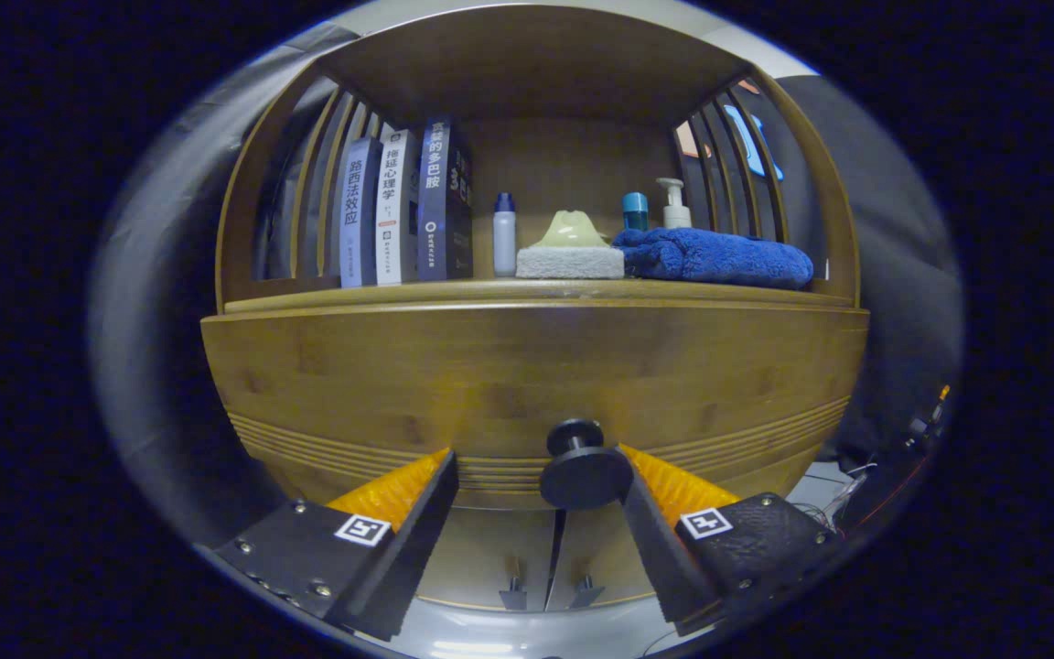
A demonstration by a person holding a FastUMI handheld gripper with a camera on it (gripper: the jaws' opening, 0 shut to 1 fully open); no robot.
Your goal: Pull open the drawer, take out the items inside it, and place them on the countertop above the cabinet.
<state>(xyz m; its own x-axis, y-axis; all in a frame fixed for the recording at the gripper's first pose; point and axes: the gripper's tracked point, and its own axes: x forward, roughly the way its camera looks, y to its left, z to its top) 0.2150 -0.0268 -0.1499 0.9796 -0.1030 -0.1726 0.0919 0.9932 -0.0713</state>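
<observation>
Wooden cabinet (pixel 527 366) stands in front, with dark cloth behind it. Its drawer (pixel 509 403) is the big curved front with thin grooves low down, and it looks closed. On the countertop (pixel 527 291) above the drawer stand three books (pixel 403 206) at one end. A folded blue towel (pixel 715 256) lies at the other end. Between them sit a sponge (pixel 570 247) and a small white bottle (pixel 504 234). Behind the towel stand a pump bottle (pixel 675 203) and a blue-capped bottle (pixel 635 210). The black knob (pixel 582 467) sticks out from the drawer. The gripper (pixel 536 462) is open wide, with the knob between its orange fingers (pixel 394 490), close beside one finger.
</observation>
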